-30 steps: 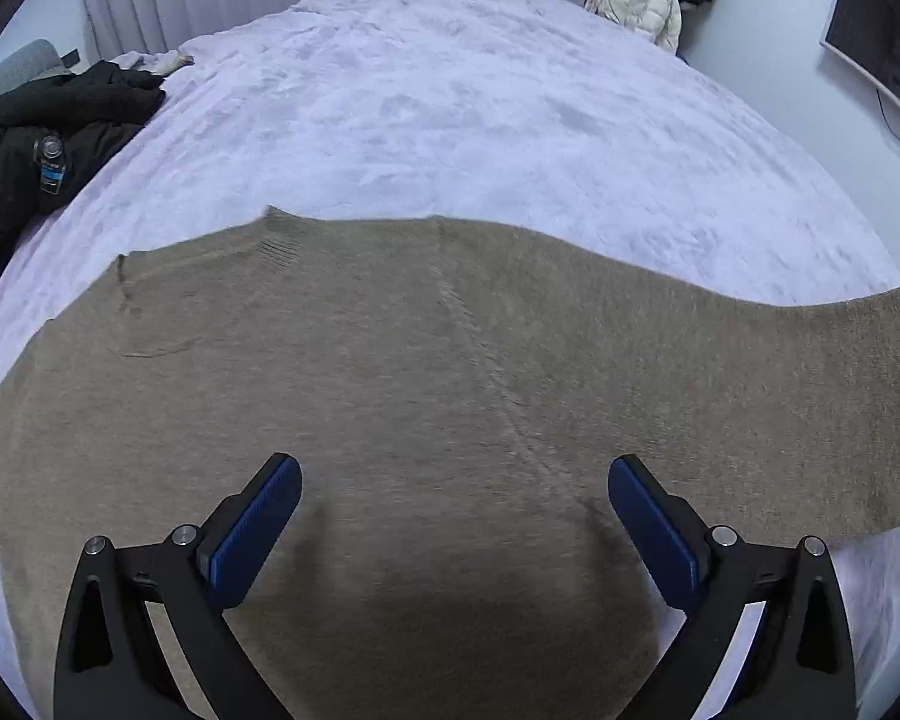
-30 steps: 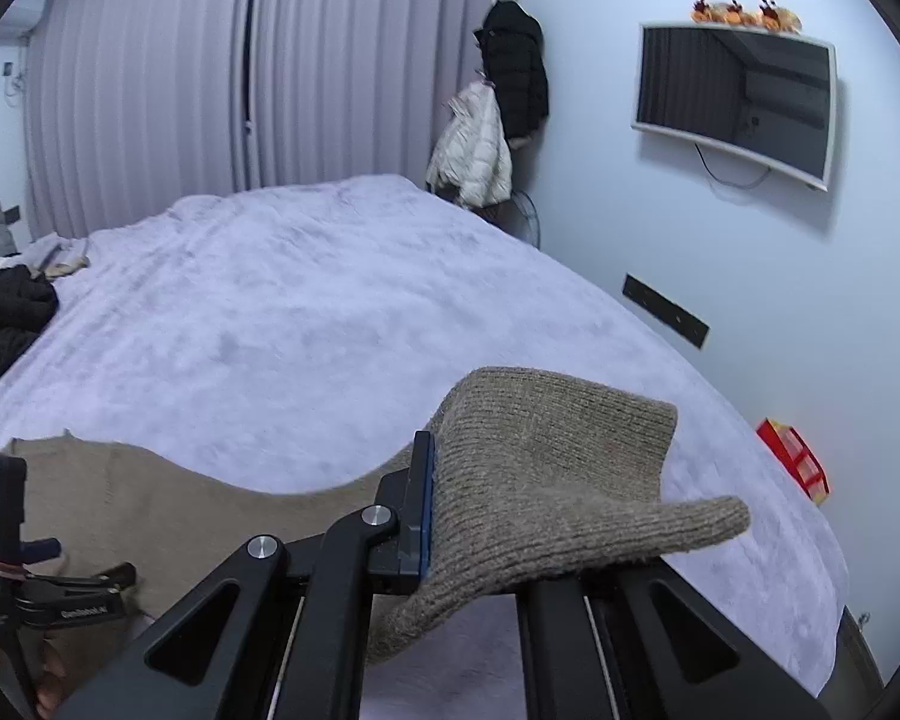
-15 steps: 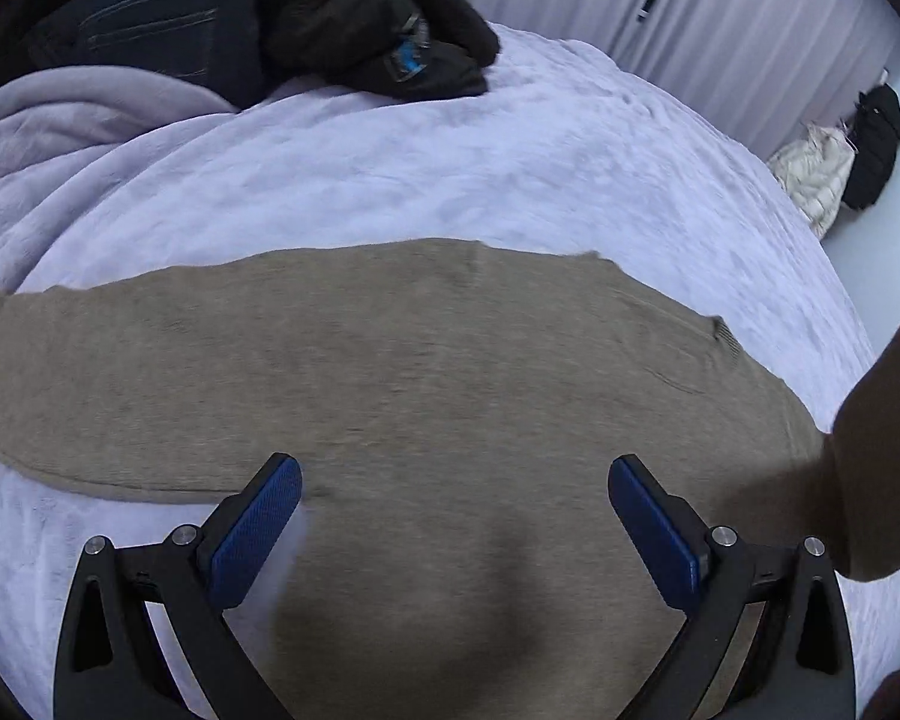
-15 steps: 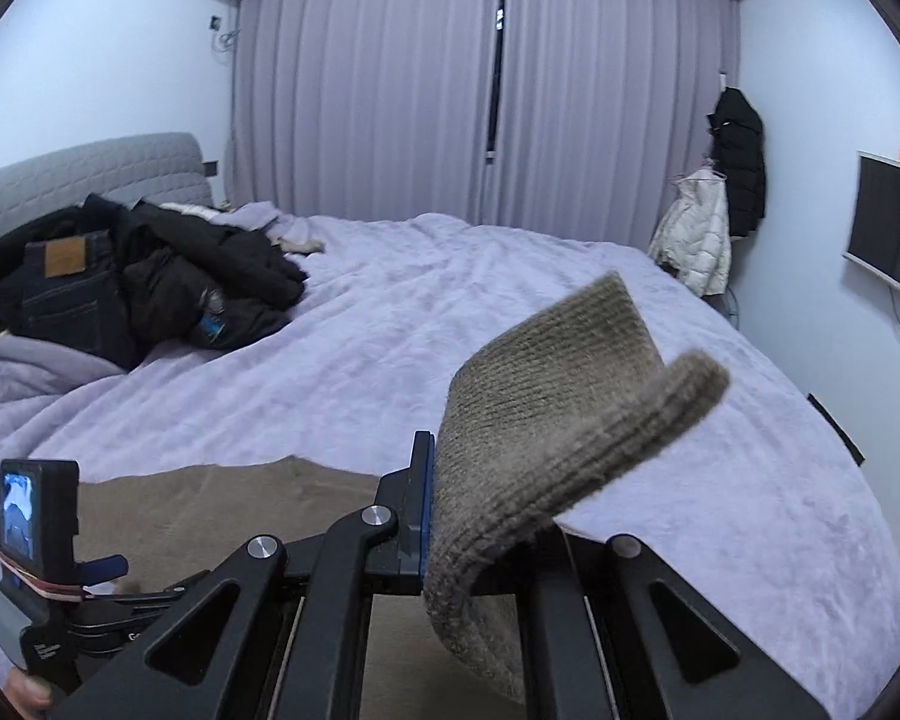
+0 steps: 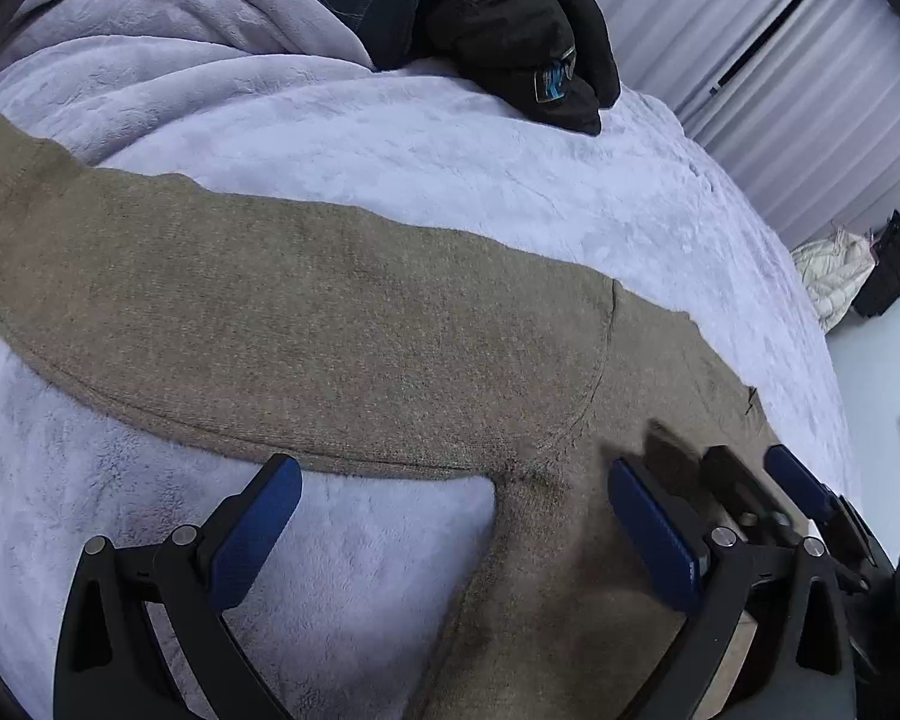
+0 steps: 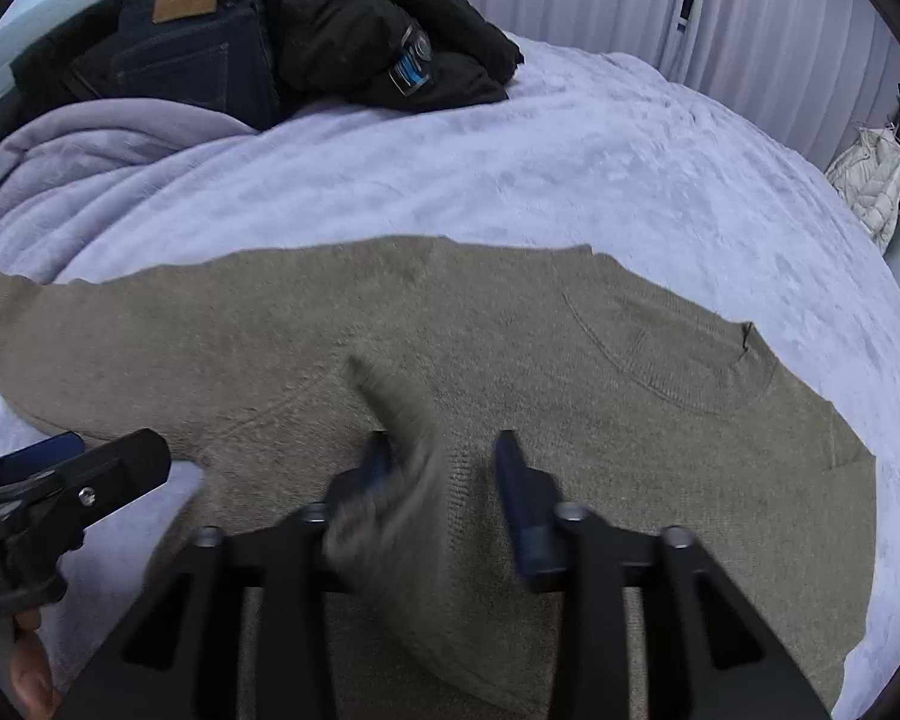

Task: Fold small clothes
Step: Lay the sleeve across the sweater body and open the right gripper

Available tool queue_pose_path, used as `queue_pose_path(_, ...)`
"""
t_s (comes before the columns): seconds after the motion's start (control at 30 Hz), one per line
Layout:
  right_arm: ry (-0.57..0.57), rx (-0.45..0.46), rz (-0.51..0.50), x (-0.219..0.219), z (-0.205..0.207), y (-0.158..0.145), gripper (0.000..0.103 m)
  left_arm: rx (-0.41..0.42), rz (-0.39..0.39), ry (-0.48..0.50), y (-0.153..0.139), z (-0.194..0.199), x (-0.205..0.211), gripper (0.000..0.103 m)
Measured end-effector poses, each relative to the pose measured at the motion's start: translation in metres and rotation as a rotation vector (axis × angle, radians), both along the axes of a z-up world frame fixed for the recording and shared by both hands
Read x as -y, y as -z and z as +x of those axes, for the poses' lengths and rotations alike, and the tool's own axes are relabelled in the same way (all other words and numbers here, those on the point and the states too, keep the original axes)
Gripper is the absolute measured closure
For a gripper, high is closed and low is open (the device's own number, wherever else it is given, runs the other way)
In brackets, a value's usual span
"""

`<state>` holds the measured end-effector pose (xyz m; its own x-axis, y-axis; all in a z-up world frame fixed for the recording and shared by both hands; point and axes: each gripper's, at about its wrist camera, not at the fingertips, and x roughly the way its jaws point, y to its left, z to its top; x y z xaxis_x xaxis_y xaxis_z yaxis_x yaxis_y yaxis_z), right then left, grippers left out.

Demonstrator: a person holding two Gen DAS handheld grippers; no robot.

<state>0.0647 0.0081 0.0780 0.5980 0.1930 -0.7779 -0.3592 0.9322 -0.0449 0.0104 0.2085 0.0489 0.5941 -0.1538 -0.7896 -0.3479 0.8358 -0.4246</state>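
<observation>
A: Sweater (image 5: 390, 330): lying where?

B: Lying flat on the lilac blanket (image 5: 510, 168), below the heap of dark clothes (image 6: 330, 48). Stretching its left sleeve (image 5: 210, 312) far out leftward, long axis running left to right.

A: Left tongs (image 5: 450, 471): doing what?

B: Hanging released, gripping nothing, straddling the armpit where sleeve is meeting body.

A: Right tongs (image 6: 443, 444)?

B: Opening just now, with the other sleeve's cuff (image 6: 402, 420) blurring between the jaws and dropping across the chest. Not pinching it, judging by the gap.

A: Reaching next for which part?

B: Probably the outstretched sleeve, lying leftward of both tongs and nearer the left ones.
</observation>
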Motion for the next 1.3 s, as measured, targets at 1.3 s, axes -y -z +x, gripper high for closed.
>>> queue_pose_path(1.3,0.283,-0.110,-0.069,0.236,0.020,0.047,0.015,-0.109,0.370,0.361,0.027,0.042,0.208,0.000)
